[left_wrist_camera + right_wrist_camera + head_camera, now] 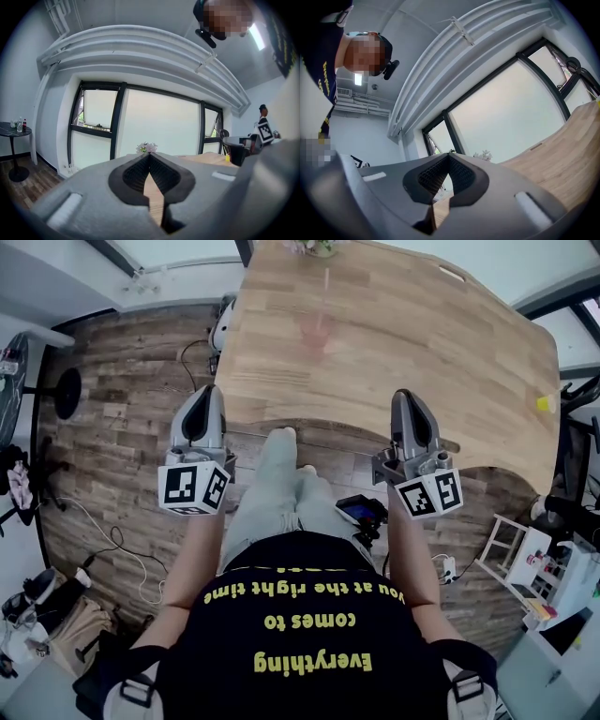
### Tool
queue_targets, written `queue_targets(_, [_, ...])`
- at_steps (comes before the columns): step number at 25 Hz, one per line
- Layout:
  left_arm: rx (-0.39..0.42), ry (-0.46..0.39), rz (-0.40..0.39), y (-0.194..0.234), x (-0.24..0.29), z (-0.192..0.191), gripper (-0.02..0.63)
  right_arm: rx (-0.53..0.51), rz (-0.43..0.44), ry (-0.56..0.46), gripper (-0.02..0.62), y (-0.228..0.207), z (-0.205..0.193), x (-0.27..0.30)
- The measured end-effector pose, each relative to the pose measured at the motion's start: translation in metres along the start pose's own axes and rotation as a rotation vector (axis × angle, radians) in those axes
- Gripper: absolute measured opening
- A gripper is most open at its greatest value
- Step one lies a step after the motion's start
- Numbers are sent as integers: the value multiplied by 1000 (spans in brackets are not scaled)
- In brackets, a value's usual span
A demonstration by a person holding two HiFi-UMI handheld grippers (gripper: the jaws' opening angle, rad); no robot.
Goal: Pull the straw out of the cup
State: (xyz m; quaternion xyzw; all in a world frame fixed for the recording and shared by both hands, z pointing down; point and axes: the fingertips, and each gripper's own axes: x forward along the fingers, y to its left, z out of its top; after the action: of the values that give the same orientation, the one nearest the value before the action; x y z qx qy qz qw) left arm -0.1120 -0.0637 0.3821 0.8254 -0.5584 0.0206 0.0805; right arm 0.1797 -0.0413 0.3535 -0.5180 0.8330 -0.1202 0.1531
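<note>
Closest to us is the person's black shirt (pixel 309 643) with yellow words on it. Just past it are their legs in pale trousers (pixel 274 479), by the near edge of the wooden table (pixel 450 362).

We see the left gripper (pixel 210 390) held out just beside the table's near left corner. Its jaws are squeezed together at the tips, and nothing is between them. The right gripper (pixel 406 395) is held at the near edge of the table, further to the right. Its jaws are pressed together too, and they hold nothing.

The pink cup (pixel 316 332) stands on the table toward the far edge, a bit left of the middle. It is well apart from both grippers. A thin pale straw (pixel 326 292) sticks up out of it, but it looks faint and blurry to us.

Some flowers (pixel 317 247) sit at the far edge, behind the cup. A small yellow thing (pixel 543 403) sits at the right edge of the table.
</note>
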Motion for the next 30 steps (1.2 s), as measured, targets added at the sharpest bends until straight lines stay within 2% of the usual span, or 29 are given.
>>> queue_targets(9, [-10,-7,-97,8,54,8,0,-41,-43,-6,6,-14,5,37])
queue_targets(17, [-17,-26,-148,26,101,22,0,-67,-43,-31,6,-17,11,87])
queue_targets(30, [-28,-11,-246,46,160,25,0,-82,-99,-26,6,-30,4,141])
